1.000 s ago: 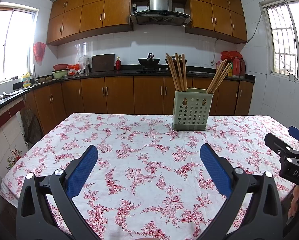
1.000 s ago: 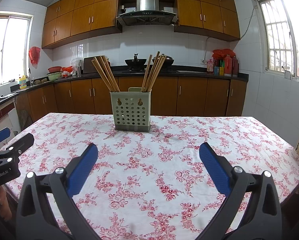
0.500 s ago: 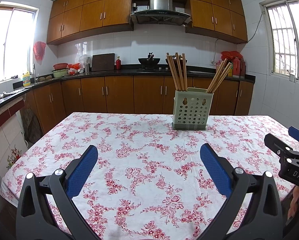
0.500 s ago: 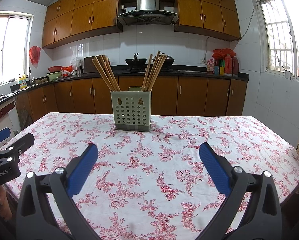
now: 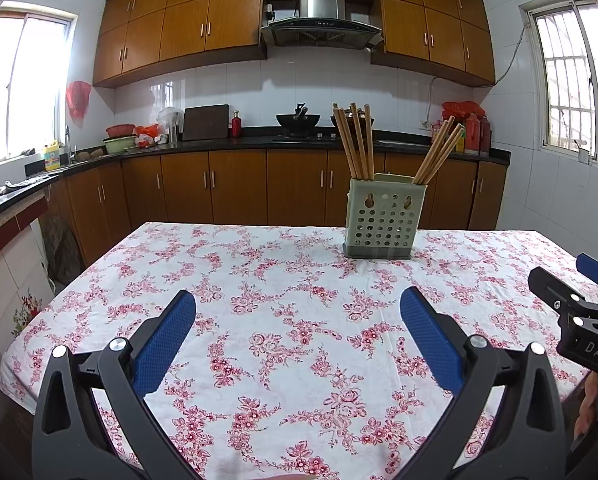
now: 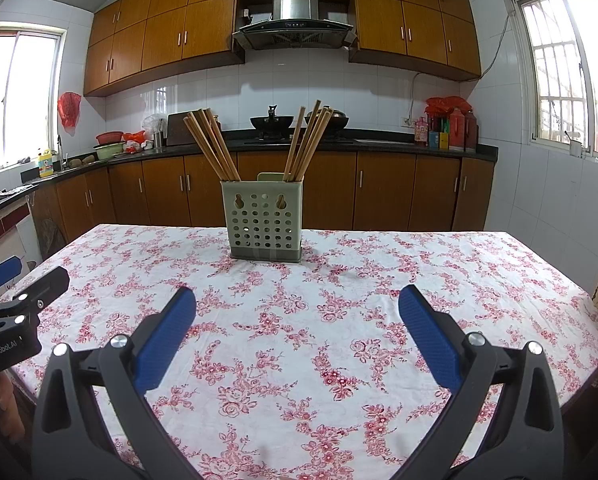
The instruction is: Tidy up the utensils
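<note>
A pale green perforated utensil holder (image 5: 383,224) (image 6: 264,222) stands upright at the far middle of the floral tablecloth. Two bundles of wooden chopsticks (image 5: 355,142) (image 6: 211,146) lean out of it, one to the left and another bundle (image 5: 439,154) (image 6: 307,140) to the right. My left gripper (image 5: 298,312) hovers open over the near part of the table with nothing between its blue pads. My right gripper (image 6: 297,312) is likewise open and empty, well short of the holder. Each gripper shows at the side of the other's view.
The table (image 5: 283,280) carries a white cloth with red flowers. Behind it run brown kitchen cabinets (image 6: 379,192) and a dark counter with a wok (image 6: 277,122), bottles and bowls. Windows flank both sides. A fingertip (image 5: 587,400) shows at the right edge.
Both grippers have stayed nearly still and open. The holder and chopsticks have not moved.
</note>
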{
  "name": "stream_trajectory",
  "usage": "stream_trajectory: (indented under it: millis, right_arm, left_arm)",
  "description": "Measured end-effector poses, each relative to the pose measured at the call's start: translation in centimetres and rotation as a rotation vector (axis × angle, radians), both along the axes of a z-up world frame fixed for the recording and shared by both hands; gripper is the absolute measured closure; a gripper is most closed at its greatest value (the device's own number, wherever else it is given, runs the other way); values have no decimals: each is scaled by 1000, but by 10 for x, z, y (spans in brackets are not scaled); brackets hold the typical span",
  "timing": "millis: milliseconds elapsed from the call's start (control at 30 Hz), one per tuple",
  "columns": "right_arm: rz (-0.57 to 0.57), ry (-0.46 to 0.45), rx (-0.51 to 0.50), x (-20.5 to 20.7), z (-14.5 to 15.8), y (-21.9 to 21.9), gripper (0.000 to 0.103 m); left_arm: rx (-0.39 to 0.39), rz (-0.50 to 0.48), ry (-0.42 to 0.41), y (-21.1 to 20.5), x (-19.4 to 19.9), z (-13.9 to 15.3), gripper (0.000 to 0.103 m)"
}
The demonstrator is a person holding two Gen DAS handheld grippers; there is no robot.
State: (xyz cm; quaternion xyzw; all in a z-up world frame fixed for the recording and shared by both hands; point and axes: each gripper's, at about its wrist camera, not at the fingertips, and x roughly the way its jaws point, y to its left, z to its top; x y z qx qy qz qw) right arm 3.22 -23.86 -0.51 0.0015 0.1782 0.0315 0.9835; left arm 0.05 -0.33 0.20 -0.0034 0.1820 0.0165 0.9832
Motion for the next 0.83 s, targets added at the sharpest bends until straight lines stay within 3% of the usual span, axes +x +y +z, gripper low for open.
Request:
stream_trajectory:
  millis: [833]
  right_arm:
    - [0,1,1,0,1,0,4]
  left_arm:
    - [-7,3,6,0,2,0,2]
